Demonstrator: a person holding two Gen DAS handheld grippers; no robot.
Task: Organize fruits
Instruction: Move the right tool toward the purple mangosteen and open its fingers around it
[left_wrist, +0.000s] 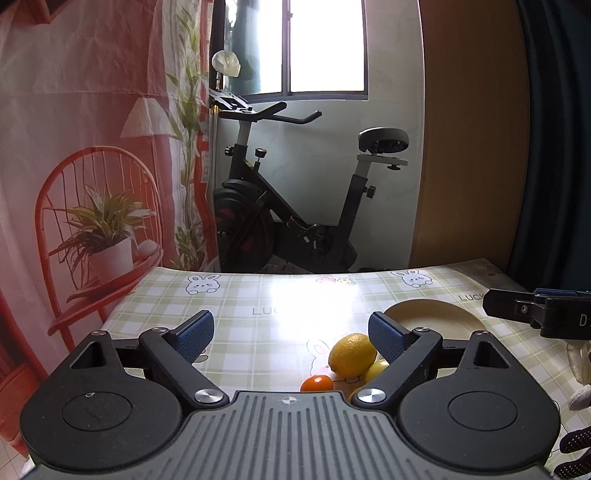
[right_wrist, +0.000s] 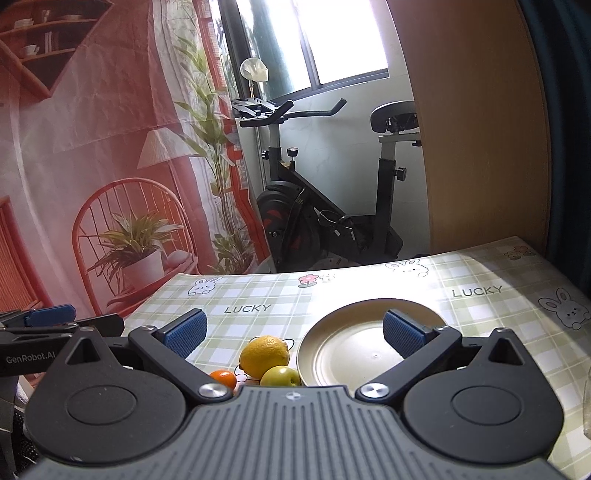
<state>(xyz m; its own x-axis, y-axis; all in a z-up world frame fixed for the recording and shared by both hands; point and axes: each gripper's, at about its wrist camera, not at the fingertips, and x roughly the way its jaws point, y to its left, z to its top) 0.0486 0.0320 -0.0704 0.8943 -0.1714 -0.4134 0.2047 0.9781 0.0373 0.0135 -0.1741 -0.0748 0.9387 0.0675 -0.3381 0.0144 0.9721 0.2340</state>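
Left claw (left_wrist: 291, 332) and right claw (right_wrist: 295, 332), both spread wide, empty.

Blown-out window (left_wrist: 325, 44) backlight, glare on tablecloth (left_wrist: 258, 295), fisheye-bent edges.

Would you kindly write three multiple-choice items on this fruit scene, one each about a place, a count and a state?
1. Where does the lemon lie relative to the plate?
A. On the plate
B. On the tablecloth left of the plate
C. Behind the plate

2. How many fruits show in the right wrist view?
A. One
B. Three
C. Five

3. What is the plate's state?
A. Empty
B. Holding a lemon
C. Overturned

Answers:
1 B: the lemon rests on the cloth beside the plate's left rim.
2 B: lemon, green apple and small orange.
3 A: its upturned face is bare.
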